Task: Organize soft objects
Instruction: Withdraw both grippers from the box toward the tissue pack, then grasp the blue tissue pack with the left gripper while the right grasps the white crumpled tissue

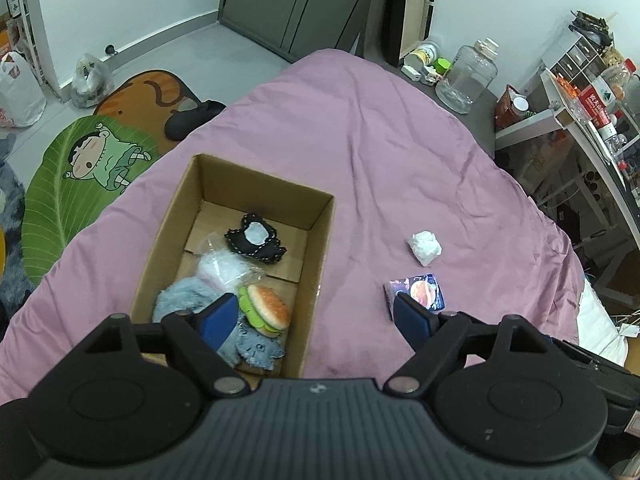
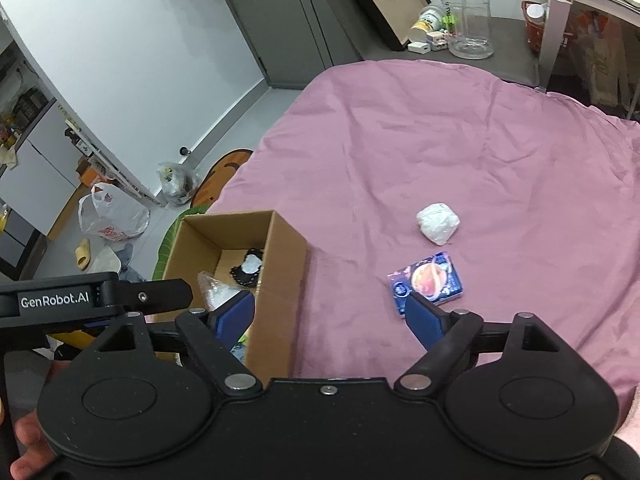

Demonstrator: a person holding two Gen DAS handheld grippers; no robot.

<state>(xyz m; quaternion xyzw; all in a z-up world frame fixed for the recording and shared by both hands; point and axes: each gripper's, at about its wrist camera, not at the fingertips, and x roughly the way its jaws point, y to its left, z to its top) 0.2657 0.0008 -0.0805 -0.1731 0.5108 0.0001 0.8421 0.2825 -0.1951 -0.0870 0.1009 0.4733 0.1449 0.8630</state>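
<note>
An open cardboard box (image 1: 320,240) (image 2: 288,280) lies on the pink bedspread (image 1: 400,152) (image 2: 460,140). Inside it are a black-and-white stitched pouch (image 1: 256,240) (image 2: 249,268), a clear plastic bag (image 1: 220,266) (image 2: 214,292), a grey plush (image 1: 180,300) and a burger toy (image 1: 268,310). On the cover to the right lie a white crumpled wad (image 1: 425,248) (image 2: 438,222) and a small blue packet with a planet picture (image 1: 420,290) (image 2: 430,280). My left gripper (image 1: 316,320) hangs open over the box's right wall, nothing between its fingers. My right gripper (image 2: 332,320) is open too, empty, between box and packet.
Left of the bed the floor holds cartoon mats (image 1: 84,172), plastic bags (image 2: 112,212) and a slipper (image 2: 83,254). A big clear jug (image 1: 466,76) (image 2: 466,16) and small jars stand beyond the bed's far edge. A cluttered white shelf (image 1: 560,116) is at right.
</note>
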